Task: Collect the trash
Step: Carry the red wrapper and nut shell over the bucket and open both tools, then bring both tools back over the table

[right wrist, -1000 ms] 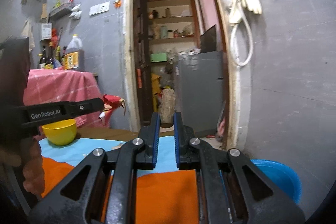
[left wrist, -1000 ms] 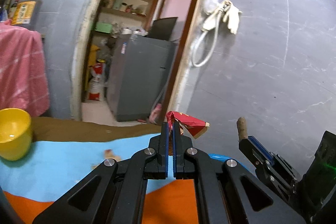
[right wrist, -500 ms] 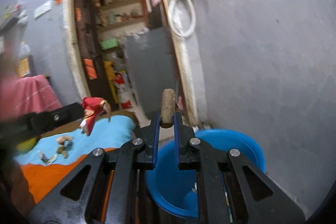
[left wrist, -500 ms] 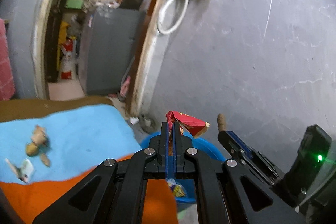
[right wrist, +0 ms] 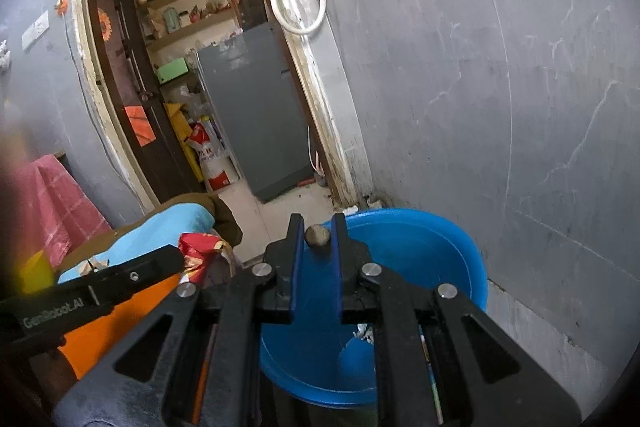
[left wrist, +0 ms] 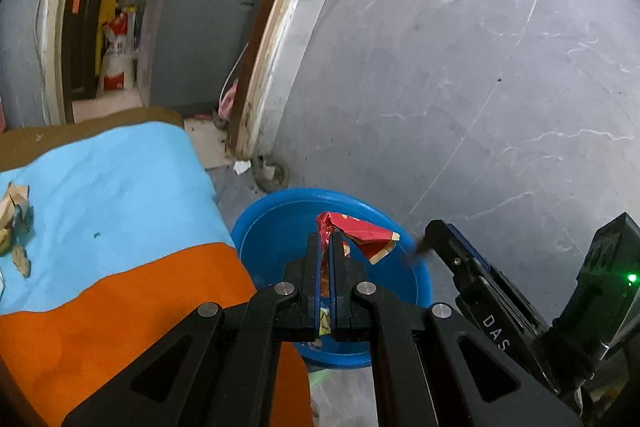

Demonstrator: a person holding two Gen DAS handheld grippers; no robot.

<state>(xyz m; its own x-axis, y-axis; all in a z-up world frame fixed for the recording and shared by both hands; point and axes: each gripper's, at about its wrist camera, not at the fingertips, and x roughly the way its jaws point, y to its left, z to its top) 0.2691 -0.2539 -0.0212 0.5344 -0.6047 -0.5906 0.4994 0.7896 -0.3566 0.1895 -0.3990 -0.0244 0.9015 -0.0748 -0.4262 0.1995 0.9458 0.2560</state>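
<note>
Working in a grey-walled room by an open doorway, with a blue basin (left wrist: 280, 223) sitting on the floor just beside the cloth-covered table (left wrist: 120, 195). Hovering near the basin with both tools. Clenching the left gripper (left wrist: 329, 247) on a crumpled red wrapper (left wrist: 360, 233), most of it sticking out past the fingertips and appearing over the basin's inside in the left wrist view. Pinching a small brown stub (right wrist: 317, 238) between the tips of the right gripper (right wrist: 316, 223), above the basin's near rim. Judging the step in hand as the drop: lowering a little toward the basin's middle before letting go, opening the right jaws first since the stub will likely fall straight, then spreading the left jaws wide, as the light wrapper may cling or drift past the rim. Leaving a few scraps (left wrist: 16, 211) lying on the cloth for a later trip.
</note>
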